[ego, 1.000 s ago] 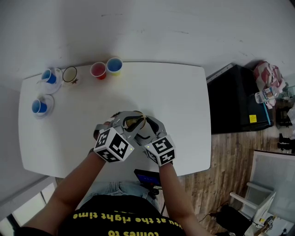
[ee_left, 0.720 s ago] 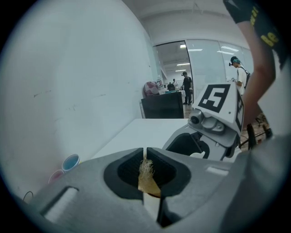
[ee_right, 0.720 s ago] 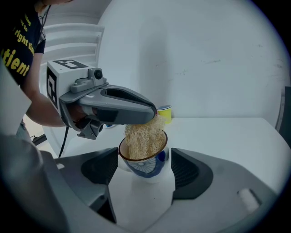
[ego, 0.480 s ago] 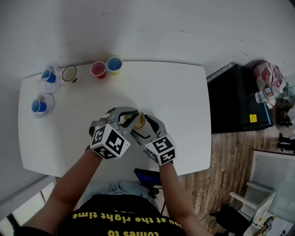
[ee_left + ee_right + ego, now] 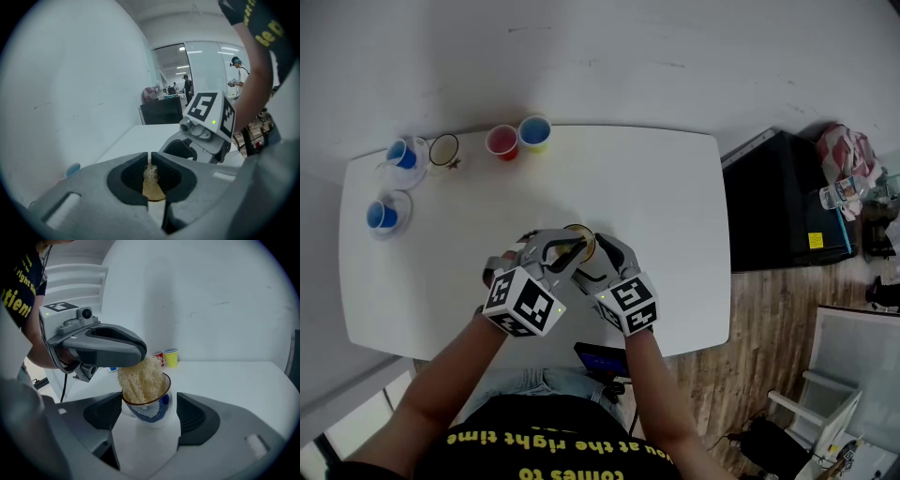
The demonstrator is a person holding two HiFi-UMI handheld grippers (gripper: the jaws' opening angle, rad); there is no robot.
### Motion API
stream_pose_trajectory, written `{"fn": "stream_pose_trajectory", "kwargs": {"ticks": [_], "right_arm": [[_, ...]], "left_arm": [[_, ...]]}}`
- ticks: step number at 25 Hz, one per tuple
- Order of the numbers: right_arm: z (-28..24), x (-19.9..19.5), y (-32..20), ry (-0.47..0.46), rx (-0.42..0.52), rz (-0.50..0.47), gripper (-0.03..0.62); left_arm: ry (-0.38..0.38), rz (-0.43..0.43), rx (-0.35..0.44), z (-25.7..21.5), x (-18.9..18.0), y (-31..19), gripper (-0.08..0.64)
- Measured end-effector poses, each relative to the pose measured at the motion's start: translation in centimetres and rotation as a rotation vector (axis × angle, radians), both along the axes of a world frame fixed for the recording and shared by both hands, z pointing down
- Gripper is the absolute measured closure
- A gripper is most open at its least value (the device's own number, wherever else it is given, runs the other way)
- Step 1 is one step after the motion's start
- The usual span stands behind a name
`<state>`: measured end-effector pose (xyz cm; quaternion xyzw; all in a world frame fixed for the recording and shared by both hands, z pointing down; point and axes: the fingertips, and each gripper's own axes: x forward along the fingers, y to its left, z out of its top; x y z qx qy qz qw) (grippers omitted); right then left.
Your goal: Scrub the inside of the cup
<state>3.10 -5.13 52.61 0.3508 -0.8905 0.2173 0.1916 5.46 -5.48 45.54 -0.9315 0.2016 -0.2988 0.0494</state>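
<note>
Left tool closed almost to a slit on a tuft of the scrubber, pinched at its upper end so that the loose, pale fibrous bulk hangs free as the working part. Scrubber pushed down into the mouth of the cup and filling it to the brown rim, presumably to bear on the inner wall all round. Cup, white with a blue motif, at the near middle of the white worktop; whether resting on it or lifted just clear, not discernible. Right tool clamped across the cup's sides, low on the body, leaving the mouth open to the scrubber and bracing the cup against the rubbing. Scrubbing judged under way.
</note>
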Motion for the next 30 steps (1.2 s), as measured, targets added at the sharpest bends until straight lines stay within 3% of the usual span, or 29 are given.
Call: {"fn": "stream_pose_trajectory", "kwargs": {"ticks": [9, 21, 30], "right_arm": [[-0.1, -0.3, 0.0, 0.005, 0.001, -0.003, 0.221], [-0.2, 0.0, 0.1, 0.009, 0.003, 0.002, 0.221], [-0.4, -0.2, 0.1, 0.008, 0.008, 0.005, 0.221]], "left_arm": [[0.020, -0.017, -0.017, 0.3, 0.8, -0.9, 0.534], [-0.007, -0.051, 0.016, 0.1, -1.2, -2.1, 0.534], [0.041, -0.033, 0.012, -1.5, -1.2, -0.2, 0.534]]}}
